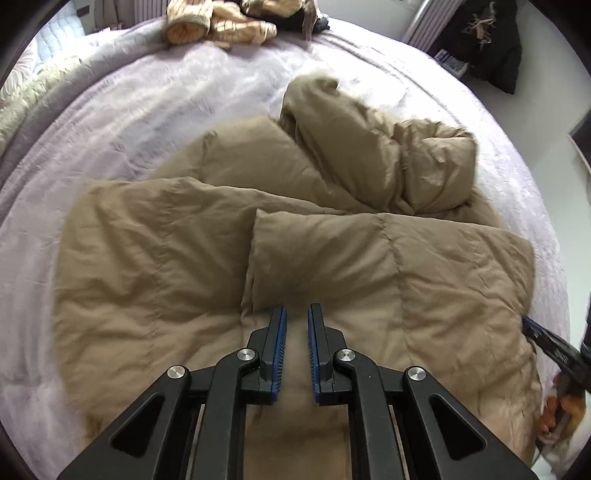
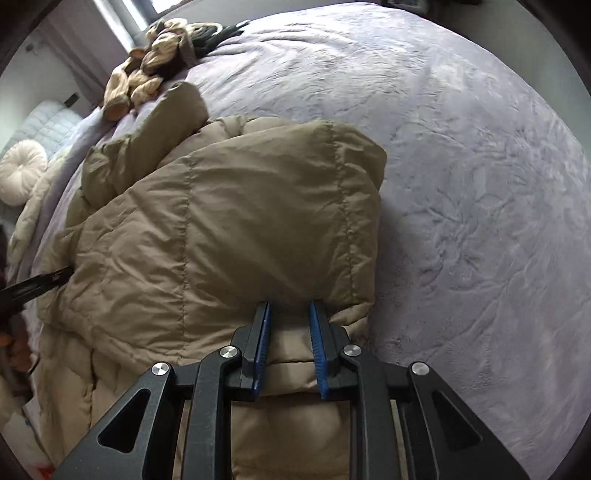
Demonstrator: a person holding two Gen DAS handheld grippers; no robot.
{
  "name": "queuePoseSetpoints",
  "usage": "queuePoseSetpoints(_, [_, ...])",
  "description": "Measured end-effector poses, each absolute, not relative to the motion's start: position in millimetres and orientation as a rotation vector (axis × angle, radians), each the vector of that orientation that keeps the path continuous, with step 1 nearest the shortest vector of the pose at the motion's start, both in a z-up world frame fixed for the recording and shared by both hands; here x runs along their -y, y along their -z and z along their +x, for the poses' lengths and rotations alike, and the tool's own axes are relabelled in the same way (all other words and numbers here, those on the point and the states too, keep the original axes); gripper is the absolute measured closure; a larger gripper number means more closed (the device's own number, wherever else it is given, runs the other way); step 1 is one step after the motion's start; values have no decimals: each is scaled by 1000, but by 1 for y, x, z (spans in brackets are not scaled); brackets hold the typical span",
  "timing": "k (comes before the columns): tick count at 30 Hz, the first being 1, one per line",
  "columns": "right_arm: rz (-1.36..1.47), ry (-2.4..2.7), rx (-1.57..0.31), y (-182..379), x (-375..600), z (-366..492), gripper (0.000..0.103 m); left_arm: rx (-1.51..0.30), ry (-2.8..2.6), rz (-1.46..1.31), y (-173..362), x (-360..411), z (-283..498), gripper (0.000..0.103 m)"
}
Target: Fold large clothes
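My left gripper (image 1: 296, 314): jaws spread with a narrow gap, nothing between the blue pads, tips hovering over the near middle of the tan puffer coat (image 1: 258, 229). Just beyond the left tips: the edge of a folded-over quilted panel, lying across the coat's right half. My right gripper (image 2: 290, 310): jaws spread a little wider, tips set at the near edge of that same folded panel (image 2: 236, 221); fabric bulges up between the pads, but whether it is pinched I cannot tell. In the left view my right gripper (image 1: 546, 339) shows at the coat's right border, fingers touching the fabric there. Coat: spread over a lilac plush bedspread (image 1: 155, 110), lower body nearest me, a bunched sleeve or hood heaped at the far right, another padded section extending left. Bedspread: bare plush to the right of the coat in the right view (image 2: 480, 184). Far edge of bed: a heap of cream striped knitwear (image 1: 218, 26) beside a dark garment, well apart from the coat. Far left in the right view: a round white cushion (image 2: 22, 173).
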State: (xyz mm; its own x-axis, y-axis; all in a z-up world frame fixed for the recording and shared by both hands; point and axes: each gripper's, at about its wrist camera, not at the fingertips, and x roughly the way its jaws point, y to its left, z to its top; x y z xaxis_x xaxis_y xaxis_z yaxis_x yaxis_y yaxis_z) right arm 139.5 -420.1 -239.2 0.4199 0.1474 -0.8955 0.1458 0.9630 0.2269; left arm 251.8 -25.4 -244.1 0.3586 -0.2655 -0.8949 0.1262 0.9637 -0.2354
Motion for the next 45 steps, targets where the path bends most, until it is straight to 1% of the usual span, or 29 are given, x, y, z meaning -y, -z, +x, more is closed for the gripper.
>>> queuePoseSetpoints(3, [294,9,-1136,239,422,141,81,-1177,279,-117,241,21,234,90])
queuePoseSetpoints(6, [284,3,-1133,239,425,137,81,-1208,241,-16,265,26,229,90])
queuePoseSetpoints(10, [247,3,-1129,244,413,135,81,-1205,239,-74,282,19,233,90])
queuePoseSetpoints(16, [236,14,-1133,245,409,142,80,-1198,207,-56,267,21,229,90])
queuePoseSetpoints(21, [276,19,-1136,228,413,139,78,-1194,193,-63,252,19,222,90])
queuePoseSetpoints(26, [297,12,-1132,212,414,135,77,-1211,175,-49,249,21,222,90])
queuePoseSetpoints(28, [307,10,-1133,207,414,130,75,-1205,167,-53,244,23,213,90])
queuePoseSetpoints(32, [350,1,-1127,200,416,117,61,-1196,146,-66,238,26,201,90])
queuePoseSetpoints(34, [372,-4,-1130,198,416,109,60,-1193,135,-61,234,28,195,90])
queuePoseSetpoints(35, [380,-7,-1135,197,416,105,58,-1192,131,-57,233,29,193,90])
queuePoseSetpoints(36, [388,-10,-1140,197,416,101,54,-1194,131,-56,232,30,189,89])
queuePoseSetpoints(38, [401,-14,-1144,195,416,94,50,-1200,124,-52,232,31,185,32])
queuePoseSetpoints(39, [405,-15,-1146,194,416,91,49,-1188,86,-43,229,31,180,0])
queuePoseSetpoints(41, [416,-20,-1147,193,417,87,48,-1148,60,-27,223,32,172,1])
queuePoseSetpoints(45, [424,-25,-1144,193,418,78,48,-1177,28,-53,223,31,163,1])
